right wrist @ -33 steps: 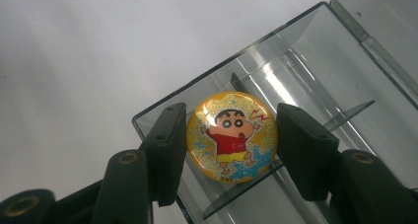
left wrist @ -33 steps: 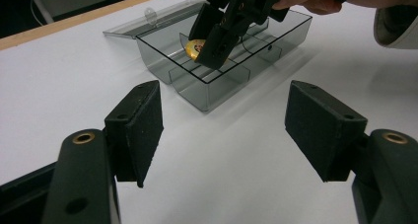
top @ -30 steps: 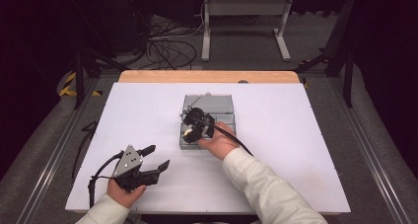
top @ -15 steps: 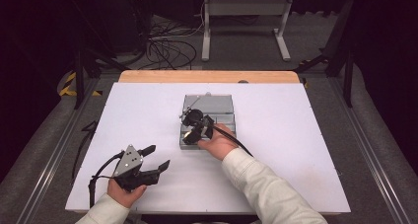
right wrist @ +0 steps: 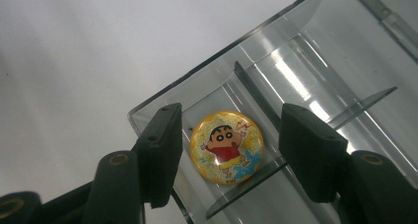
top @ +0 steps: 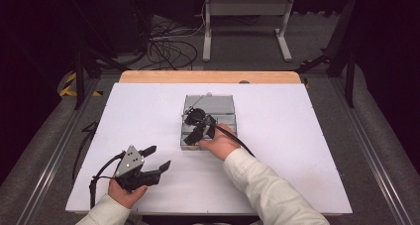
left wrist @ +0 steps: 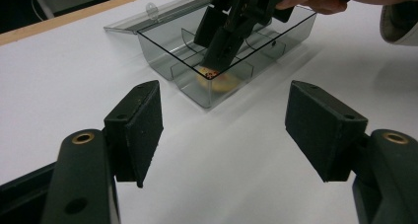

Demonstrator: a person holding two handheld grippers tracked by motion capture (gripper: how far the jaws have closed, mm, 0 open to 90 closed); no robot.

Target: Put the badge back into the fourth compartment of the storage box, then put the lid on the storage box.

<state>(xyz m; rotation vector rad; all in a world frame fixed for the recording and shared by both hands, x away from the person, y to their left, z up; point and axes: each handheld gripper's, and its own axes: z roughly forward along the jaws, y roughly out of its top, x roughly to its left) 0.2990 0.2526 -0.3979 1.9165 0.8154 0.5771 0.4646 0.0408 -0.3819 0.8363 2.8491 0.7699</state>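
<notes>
R gripper (top: pixel 198 130) points down into the corner compartment of the clear box (top: pixel 225 106), at the box end nearest the person. Jaws stand apart and have just been opening; the badge (right wrist: pixel 227 147) lies flat on the compartment floor between them, w/ a gap to each pad (right wrist: pixel 162 150), so no grip. In the R gripper view the badge is round, yellow, w/ a cartoon figure, centred just ahead of the jaws; a divider (right wrist: pixel 254 182) crosses below it. Box corner wall sits just beside the left-hand pad in that view.

L gripper (top: pixel 154 160) rests on the worktop (top: pixel 297 136), held in the hand (top: pixel 126 195), well apart from the box and nearer the person. Jaws wide apart, nothing between them. In the L gripper view the box lies ahead, between the pads' lines of sight, lid (left wrist: pixel 162 14) open and laid flat behind it; badge visible under the R gripper's tips.
</notes>
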